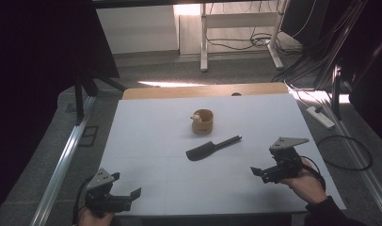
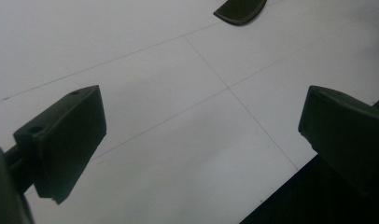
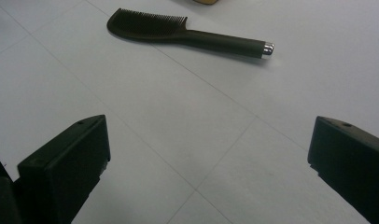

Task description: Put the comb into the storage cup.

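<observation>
A black comb (image 1: 212, 147) with a silver-tipped handle lies flat near the middle of the white table (image 1: 147, 141). Just behind it stands a small tan round holder (image 1: 202, 121) with something pale inside. My left gripper (image 1: 126, 184) is at the table's front left corner, open and holding nothing. In the left gripper view the gripper (image 2: 201, 126) has bare table between its jaws, and the comb's (image 2: 240, 9) toothed end shows far ahead. My right gripper (image 1: 264, 167) is open at the front right. In its own view the right gripper (image 3: 208, 149) faces the comb (image 3: 178, 32), well short of it.
The table's front edge (image 2: 281, 186) runs just under my left gripper. A wooden strip (image 1: 203, 90) borders the far edge. On the floor beyond are desk legs (image 1: 204, 37), cables and a power strip (image 1: 321, 117). Dark panels stand at both sides.
</observation>
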